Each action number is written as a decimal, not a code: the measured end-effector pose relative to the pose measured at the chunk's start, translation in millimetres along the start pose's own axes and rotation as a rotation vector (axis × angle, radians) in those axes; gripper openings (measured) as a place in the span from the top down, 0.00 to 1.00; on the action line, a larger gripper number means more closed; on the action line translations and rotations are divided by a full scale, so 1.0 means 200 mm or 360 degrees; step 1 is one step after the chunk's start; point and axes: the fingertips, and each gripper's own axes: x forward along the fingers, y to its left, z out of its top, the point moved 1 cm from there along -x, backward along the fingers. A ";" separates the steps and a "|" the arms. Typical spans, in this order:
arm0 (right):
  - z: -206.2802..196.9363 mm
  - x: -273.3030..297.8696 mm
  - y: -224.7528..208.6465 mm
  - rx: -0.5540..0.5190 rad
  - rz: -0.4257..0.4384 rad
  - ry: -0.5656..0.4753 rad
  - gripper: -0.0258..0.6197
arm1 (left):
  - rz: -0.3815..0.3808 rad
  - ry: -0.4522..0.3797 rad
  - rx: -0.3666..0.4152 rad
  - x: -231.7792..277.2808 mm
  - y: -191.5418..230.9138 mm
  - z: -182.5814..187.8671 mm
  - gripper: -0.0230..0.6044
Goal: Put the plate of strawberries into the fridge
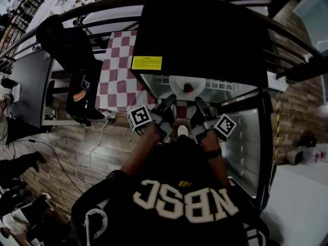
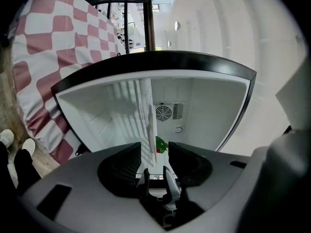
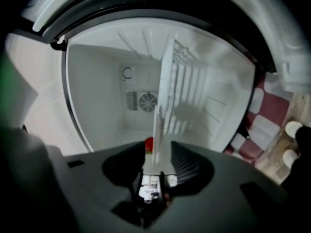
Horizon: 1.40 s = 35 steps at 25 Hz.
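A white plate (image 1: 180, 82) with a red strawberry (image 1: 188, 88) rests on a shelf inside the open fridge (image 1: 205, 32). Both grippers are at the fridge mouth, just short of the plate. My left gripper (image 1: 169, 102) stands open. In the left gripper view its jaws are spread around the plate's thin white edge (image 2: 148, 123), with a green-leafed strawberry (image 2: 160, 144) just beyond them. My right gripper (image 1: 199, 104) is open too. The plate rim (image 3: 158, 130) runs between its jaws, and the strawberry (image 3: 148, 143) peeks out at the left pad.
The fridge door (image 1: 248, 147) hangs open on the right. A red-and-white checked cloth (image 1: 119, 73) covers a table to the left of the fridge. A dark chair (image 1: 77, 50) and a cable (image 1: 95, 147) lie further left. A fan vent (image 2: 164, 112) marks the fridge's back wall.
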 end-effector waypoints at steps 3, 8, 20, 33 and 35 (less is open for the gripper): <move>0.00 -0.01 0.00 -0.0039 0.0009 -0.0034 0.73 | -0.0025 0.0010 -0.0002 -0.01 0.00 -0.01 0.68; 0.01 -0.01 0.02 -0.0088 0.0039 -0.0047 0.81 | -0.0030 0.0032 0.0052 0.00 -0.01 -0.02 0.80; -0.01 0.07 0.05 -0.0089 0.0087 0.0027 0.86 | -0.0013 0.0056 0.0067 0.07 0.00 0.01 0.88; 0.04 0.15 0.04 -0.0099 0.0028 0.0043 0.90 | -0.0002 0.0022 0.0061 0.15 -0.02 0.07 0.93; 0.05 0.16 0.04 -0.0093 0.0023 0.0039 0.90 | 0.0003 0.0020 0.0064 0.16 -0.02 0.08 0.93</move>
